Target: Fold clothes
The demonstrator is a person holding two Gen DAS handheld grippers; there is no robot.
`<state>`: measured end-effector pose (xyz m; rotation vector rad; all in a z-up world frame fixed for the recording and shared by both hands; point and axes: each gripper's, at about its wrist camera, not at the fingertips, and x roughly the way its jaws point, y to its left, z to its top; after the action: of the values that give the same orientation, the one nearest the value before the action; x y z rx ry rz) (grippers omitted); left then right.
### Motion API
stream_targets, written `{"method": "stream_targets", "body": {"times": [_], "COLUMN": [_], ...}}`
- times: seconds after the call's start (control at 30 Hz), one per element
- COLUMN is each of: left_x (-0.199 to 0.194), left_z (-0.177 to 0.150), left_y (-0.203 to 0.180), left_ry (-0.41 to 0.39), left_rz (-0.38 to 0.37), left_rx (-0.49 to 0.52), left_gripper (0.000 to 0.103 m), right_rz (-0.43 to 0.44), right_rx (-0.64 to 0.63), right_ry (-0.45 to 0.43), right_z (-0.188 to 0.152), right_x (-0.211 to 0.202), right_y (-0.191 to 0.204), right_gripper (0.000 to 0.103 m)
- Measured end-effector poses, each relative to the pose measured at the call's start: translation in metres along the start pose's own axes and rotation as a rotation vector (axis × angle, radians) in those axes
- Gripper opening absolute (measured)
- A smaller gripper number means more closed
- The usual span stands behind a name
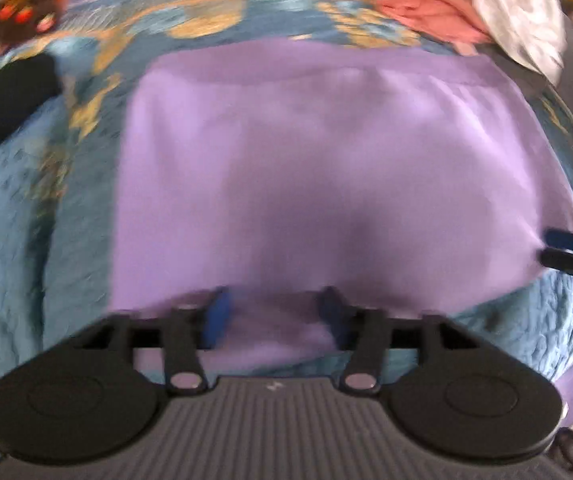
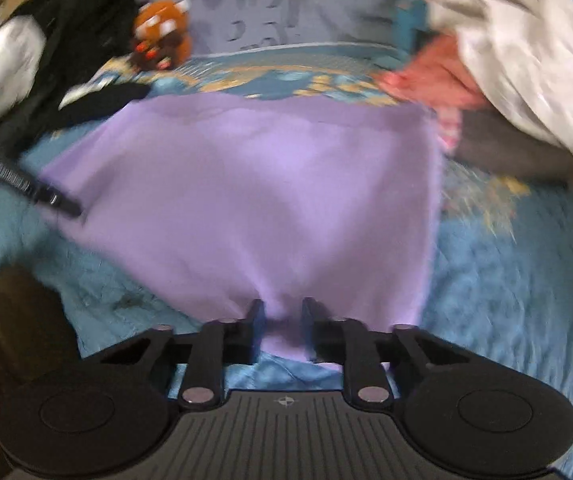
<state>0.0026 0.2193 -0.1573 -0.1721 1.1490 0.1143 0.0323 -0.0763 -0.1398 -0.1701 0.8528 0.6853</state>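
A lilac garment (image 1: 326, 168) lies spread on a blue quilted bedspread (image 1: 14, 240), seen also in the right wrist view (image 2: 246, 200). My left gripper (image 1: 274, 308) is open, its blue fingers apart over the garment's near edge. My right gripper (image 2: 282, 312) is shut on the garment's near edge, with cloth bunched between the fingers. The right gripper also shows at the right edge of the left wrist view (image 1: 562, 248), pinching the garment's corner. The left gripper shows at the left in the right wrist view (image 2: 46, 196), at the garment's left edge.
A pink garment (image 1: 430, 4) and a white garment (image 1: 526, 20) are piled at the far right. Black clothes (image 2: 46, 72) lie at the far left. A brown plush toy (image 2: 162, 36) sits at the back by a grey pillow (image 2: 286, 8).
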Motion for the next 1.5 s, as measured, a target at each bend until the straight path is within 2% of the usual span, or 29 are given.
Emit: {"method": "stream_targets", "body": {"times": [0.07,0.1,0.23,0.37,0.47,0.53,0.6,0.63,0.73,0.87,0.97,1.1,1.17,1.23,1.4,1.5], "left_x": [-0.002,-0.002,-0.002,-0.007,-0.029,-0.046,-0.054,-0.056,-0.042,-0.002,0.037,0.079,0.096,0.108,0.101,0.087], "left_z": [-0.001,-0.002,-0.005,-0.007,-0.01,-0.006,0.006,0.014,0.048,0.103,0.148,0.188,0.193,0.19,0.172,0.15], "left_y": [0.011,0.014,0.026,0.038,0.043,0.036,0.02,0.011,-0.022,-0.052,-0.06,-0.066,-0.069,-0.07,-0.072,-0.082], "left_ry": [0.006,0.007,0.011,-0.017,-0.093,-0.167,-0.207,-0.219,-0.219,-0.202,-0.193,-0.131,-0.082,-0.056,-0.069,-0.082], "left_rz": [0.012,0.043,0.088,0.099,0.009,-0.088,-0.125,-0.13,-0.122,-0.15,-0.198,-0.196,-0.178,-0.166,-0.168,-0.13], "left_rx": [-0.046,-0.051,-0.087,-0.14,-0.195,-0.192,-0.161,-0.144,-0.111,-0.098,-0.119,-0.171,-0.169,-0.161,-0.196,-0.153], "left_gripper": [0.057,0.051,0.049,0.044,0.045,0.045,0.046,0.046,0.047,0.047,0.047,0.047,0.047,0.048,0.051,0.051], "right_rz": [-0.004,-0.004,0.004,0.028,0.063,0.066,0.02,-0.012,-0.101,-0.128,-0.116,-0.17,-0.184,-0.159,-0.145,-0.128], "right_rx": [0.024,0.027,0.059,0.195,0.352,0.415,0.453,0.457,0.49,0.597,0.577,0.515,0.539,0.588,0.617,0.631], "right_ry": [0.006,0.006,0.003,-0.007,-0.086,-0.172,-0.226,-0.236,-0.236,-0.213,-0.228,-0.216,-0.196,-0.186,-0.154,-0.152], "right_z": [0.0,-0.003,-0.012,-0.019,-0.02,-0.023,-0.026,-0.027,-0.026,-0.025,-0.019,-0.011,-0.012,-0.017,-0.024,-0.026], "right_x": [-0.002,-0.003,-0.005,-0.009,-0.027,-0.042,-0.052,-0.055,-0.053,-0.046,-0.046,-0.046,-0.042,-0.037,-0.025,-0.024], "right_y": [-0.007,-0.008,-0.017,-0.028,-0.032,-0.031,-0.029,-0.029,-0.033,-0.042,-0.038,-0.032,-0.035,-0.039,-0.038,-0.037], "right_gripper": [0.001,0.0,0.0,0.0,0.017,0.047,0.065,0.067,0.067,0.067,0.065,0.065,0.065,0.065,0.065,0.065]}}
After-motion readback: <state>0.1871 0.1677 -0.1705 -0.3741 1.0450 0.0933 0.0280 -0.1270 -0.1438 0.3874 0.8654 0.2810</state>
